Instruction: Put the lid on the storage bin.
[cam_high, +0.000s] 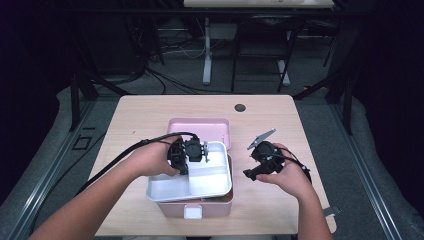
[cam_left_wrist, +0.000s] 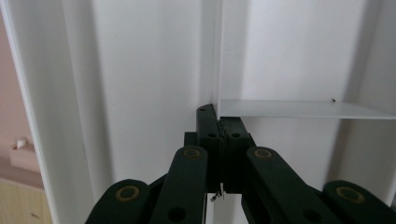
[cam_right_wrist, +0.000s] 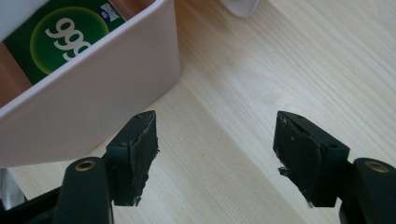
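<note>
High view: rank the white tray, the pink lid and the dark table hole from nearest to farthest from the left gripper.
1. White tray: the left gripper is on it, at its back-left part, atop the pink box.
2. Pink lid: just behind the tray.
3. Table hole: farthest, near the back edge, to the right.

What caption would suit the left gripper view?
Left gripper shut on the thin divider wall of a white tray.

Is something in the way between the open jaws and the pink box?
Nothing visible. The right gripper hangs open over bare table, with the pink box wall just beside its jaws.
</note>
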